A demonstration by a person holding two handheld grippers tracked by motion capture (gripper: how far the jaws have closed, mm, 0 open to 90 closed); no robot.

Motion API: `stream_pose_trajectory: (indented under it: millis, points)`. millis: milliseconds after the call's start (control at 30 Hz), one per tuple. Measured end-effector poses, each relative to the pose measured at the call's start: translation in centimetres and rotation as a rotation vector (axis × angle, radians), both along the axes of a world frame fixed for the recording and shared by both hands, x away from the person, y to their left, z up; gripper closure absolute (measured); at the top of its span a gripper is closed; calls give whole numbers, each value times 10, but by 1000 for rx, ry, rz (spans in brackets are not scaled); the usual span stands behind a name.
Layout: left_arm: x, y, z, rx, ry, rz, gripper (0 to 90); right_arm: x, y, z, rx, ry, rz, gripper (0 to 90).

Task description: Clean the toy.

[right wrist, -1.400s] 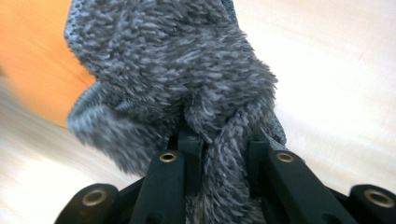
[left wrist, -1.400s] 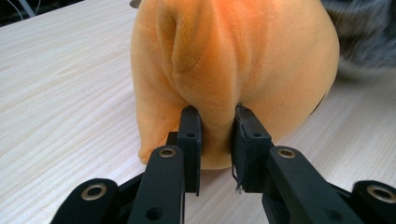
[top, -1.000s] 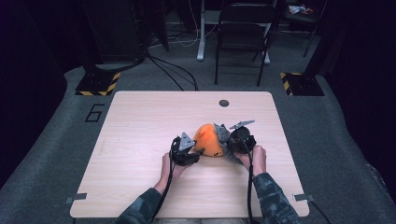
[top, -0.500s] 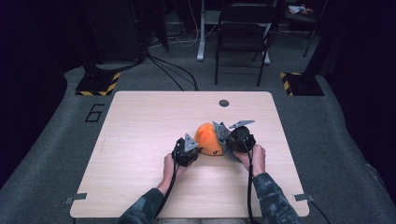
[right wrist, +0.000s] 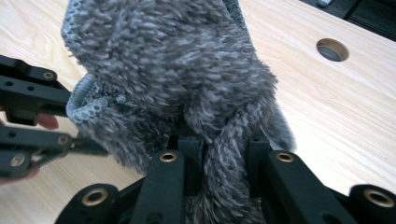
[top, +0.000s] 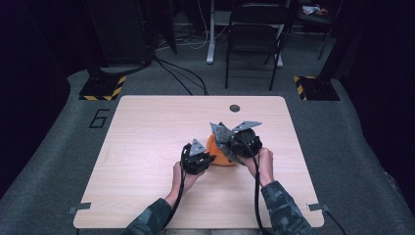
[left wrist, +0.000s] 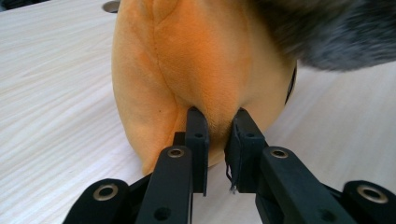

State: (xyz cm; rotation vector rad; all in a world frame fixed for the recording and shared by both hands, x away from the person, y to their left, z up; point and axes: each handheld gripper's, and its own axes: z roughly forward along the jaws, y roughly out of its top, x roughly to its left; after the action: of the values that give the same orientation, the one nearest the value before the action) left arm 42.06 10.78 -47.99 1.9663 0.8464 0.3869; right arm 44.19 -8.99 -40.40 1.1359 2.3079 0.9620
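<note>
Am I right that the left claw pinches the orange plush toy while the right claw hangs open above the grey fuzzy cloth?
Not quite. The left claw does pinch the orange plush toy, but the right claw is not open: the right gripper view shows its jaws shut on a fold of the grey fuzzy cloth.

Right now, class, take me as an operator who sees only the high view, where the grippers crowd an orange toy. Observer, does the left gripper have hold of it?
Observer: Yes. In the left gripper view the left gripper is shut on a fold low on the orange plush toy.
Operator: What does the right gripper hold?
Observer: A grey fuzzy cloth with a stitched edge. The right gripper is shut on a bunch of it.
Operator: Where is the cloth relative to the toy?
Observer: In the left gripper view it lies over the toy's upper right side.
</note>
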Motion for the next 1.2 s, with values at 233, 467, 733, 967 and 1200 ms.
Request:
stream_pose_trajectory:
  millis: [233,467,733,967,1200]
  points:
    - [2,0,-6,24,-3,-5,797,8,-2,-14,-21,6,-21,754]
    - [5,1,-8,23,-3,-12,796,13,-17,-23,-20,41,-63,754]
    - [5,1,-10,13,-6,-19,792,21,-36,-39,-10,102,-111,754]
    - [6,2,-12,-2,-6,-15,792,30,-54,-62,-48,170,-174,755]
    - [9,5,-13,0,-14,-12,788,40,-69,-80,-56,257,-207,754]
